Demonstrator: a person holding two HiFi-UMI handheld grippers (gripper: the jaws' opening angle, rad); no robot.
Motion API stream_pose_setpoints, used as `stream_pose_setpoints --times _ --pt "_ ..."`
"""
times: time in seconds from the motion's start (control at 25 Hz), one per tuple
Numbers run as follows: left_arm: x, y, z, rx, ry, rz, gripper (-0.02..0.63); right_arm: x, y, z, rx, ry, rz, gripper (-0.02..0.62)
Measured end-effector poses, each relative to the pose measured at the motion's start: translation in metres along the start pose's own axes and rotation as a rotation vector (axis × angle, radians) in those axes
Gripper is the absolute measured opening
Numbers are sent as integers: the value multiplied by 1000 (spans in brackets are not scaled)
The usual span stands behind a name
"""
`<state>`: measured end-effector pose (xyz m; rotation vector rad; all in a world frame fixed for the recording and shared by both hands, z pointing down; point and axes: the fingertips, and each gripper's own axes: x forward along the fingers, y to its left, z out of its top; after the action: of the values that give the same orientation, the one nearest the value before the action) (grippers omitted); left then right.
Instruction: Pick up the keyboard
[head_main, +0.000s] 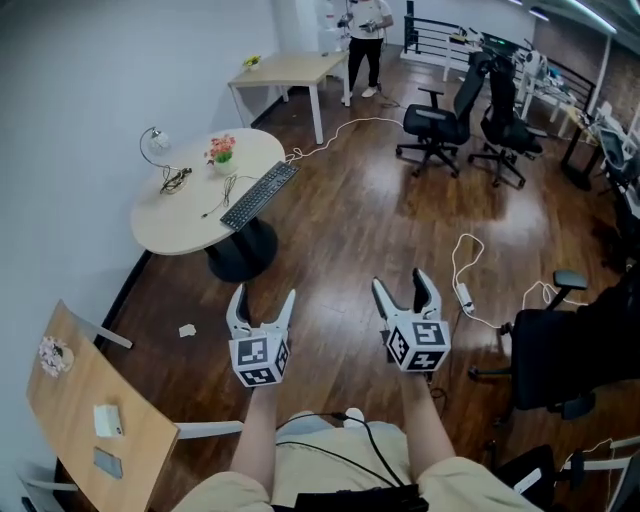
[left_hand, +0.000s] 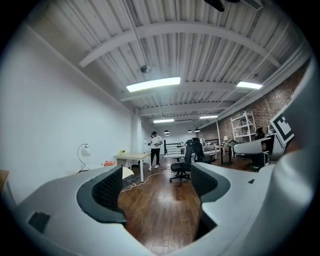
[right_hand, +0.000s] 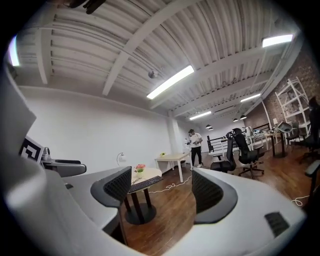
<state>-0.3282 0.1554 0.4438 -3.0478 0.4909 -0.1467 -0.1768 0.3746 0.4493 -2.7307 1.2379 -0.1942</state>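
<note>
A black keyboard (head_main: 260, 195) lies slantwise on the right side of a round beige table (head_main: 180, 215), and its end sticks out past the rim. In the right gripper view the keyboard (right_hand: 145, 184) shows on that table, some way ahead. My left gripper (head_main: 262, 305) and right gripper (head_main: 406, 288) are both open and empty, held above the wooden floor well short of the table. The left gripper view shows only a sliver of the keyboard (left_hand: 131, 179) beside the left jaw.
On the round table stand a small flower pot (head_main: 222, 152), a desk lamp (head_main: 152, 140) and loose cables. Two black office chairs (head_main: 470, 115) stand at the far right. A person (head_main: 365, 35) stands by a rectangular table (head_main: 285, 70). Cables trail over the floor (head_main: 470, 290).
</note>
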Motion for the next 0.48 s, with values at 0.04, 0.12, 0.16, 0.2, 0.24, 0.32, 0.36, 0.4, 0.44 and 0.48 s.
stream_pose_setpoints --times 0.04,0.12,0.16,0.2,0.24,0.32,0.36,0.4,0.44,0.48 --pt "8 -12 3 4 1 -16 405 -2 -11 0 5 2 -7 385" --pt "25 -36 9 17 -7 -53 405 -4 -32 1 -2 -2 -27 385" --pt "33 -46 11 26 -12 -73 405 -4 -42 3 -10 -10 -42 385" --pt "43 -54 13 35 -17 -92 405 -3 -51 4 -15 -19 -59 385" --pt "52 -63 15 43 -20 -111 405 -1 -59 5 -19 -26 -77 385" --pt "73 -79 15 57 -22 -149 405 4 -75 4 -24 -28 -108 385" --pt "84 -86 15 62 -21 -167 405 7 -83 3 -24 -25 -122 385" --pt "97 -93 14 65 -20 -185 405 11 -91 2 -24 -22 -136 385" --pt "112 -99 14 65 -20 -204 405 16 -100 2 -22 -21 -150 385" --pt "128 -106 13 61 -22 -222 405 23 -111 2 -23 -21 -163 385"
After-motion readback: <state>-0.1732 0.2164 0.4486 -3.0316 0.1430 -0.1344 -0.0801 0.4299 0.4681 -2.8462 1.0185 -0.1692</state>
